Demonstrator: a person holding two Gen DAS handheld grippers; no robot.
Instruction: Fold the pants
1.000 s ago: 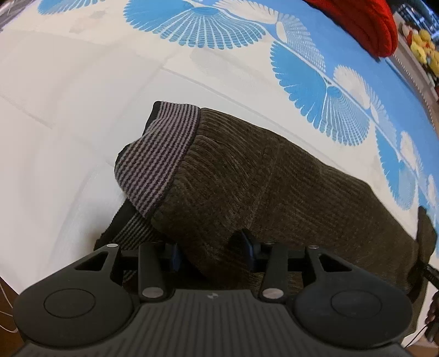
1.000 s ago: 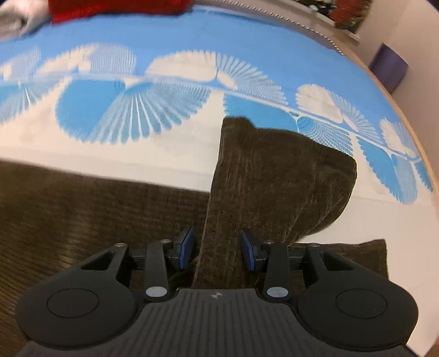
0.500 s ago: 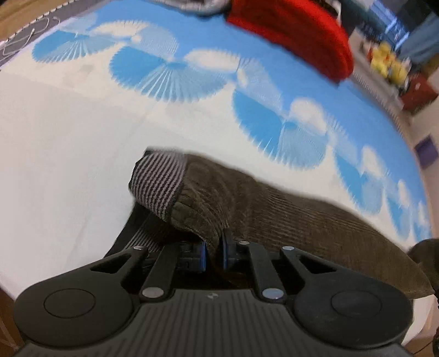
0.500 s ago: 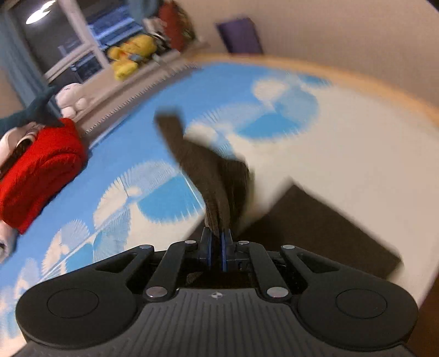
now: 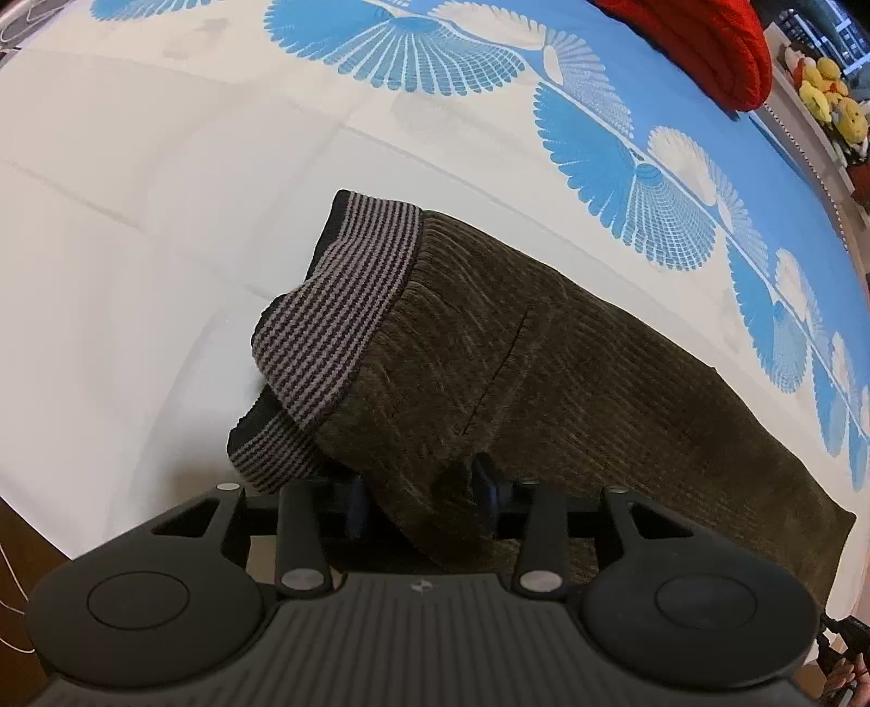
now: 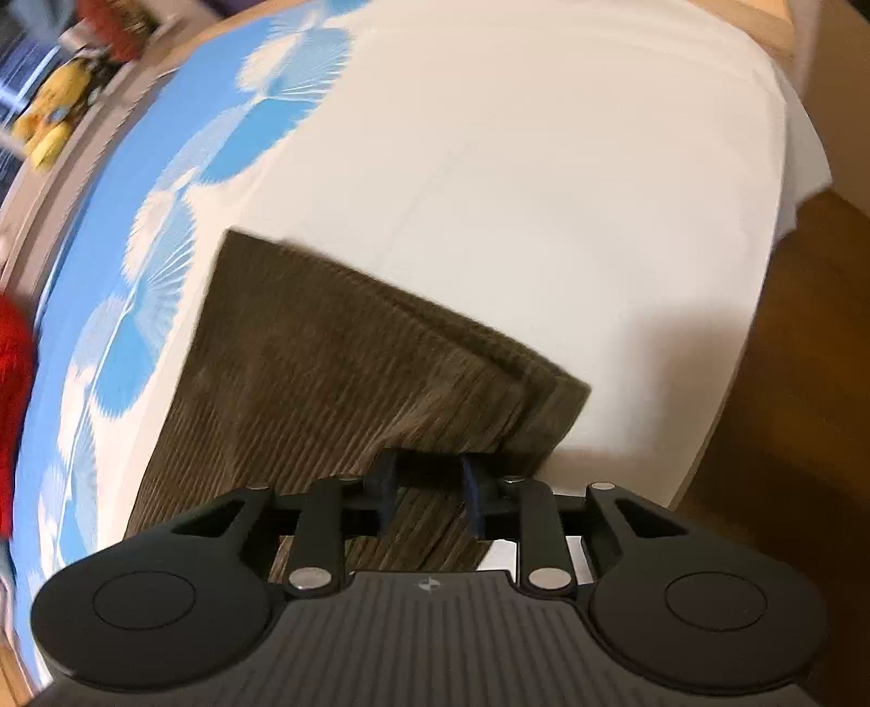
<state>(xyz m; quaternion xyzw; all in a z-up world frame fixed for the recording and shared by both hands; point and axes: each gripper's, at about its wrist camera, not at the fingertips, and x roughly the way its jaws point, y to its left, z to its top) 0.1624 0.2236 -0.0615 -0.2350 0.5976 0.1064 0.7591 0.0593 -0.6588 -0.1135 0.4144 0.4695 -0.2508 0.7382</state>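
Dark brown corduroy pants (image 5: 544,380) with a striped grey-and-black waistband (image 5: 342,304) lie on the bed, folded lengthwise. In the left wrist view my left gripper (image 5: 424,489) is open, its blue pads apart on either side of a fold of fabric near the waistband. In the right wrist view my right gripper (image 6: 427,497) is open over the leg end of the pants (image 6: 337,370), where the layered hems lie stacked near the bed's edge.
The bed cover (image 5: 136,190) is white near me and blue with fan patterns farther off. A red knitted item (image 5: 701,38) lies at the far side. Yellow plush toys (image 5: 826,92) sit on a shelf beyond. The wooden floor (image 6: 788,408) shows past the bed's edge.
Both grippers were shut on the fabric half a second ago and have opened. The right gripper carried the leg over and laid it flat; the left one lowered the waistband part.
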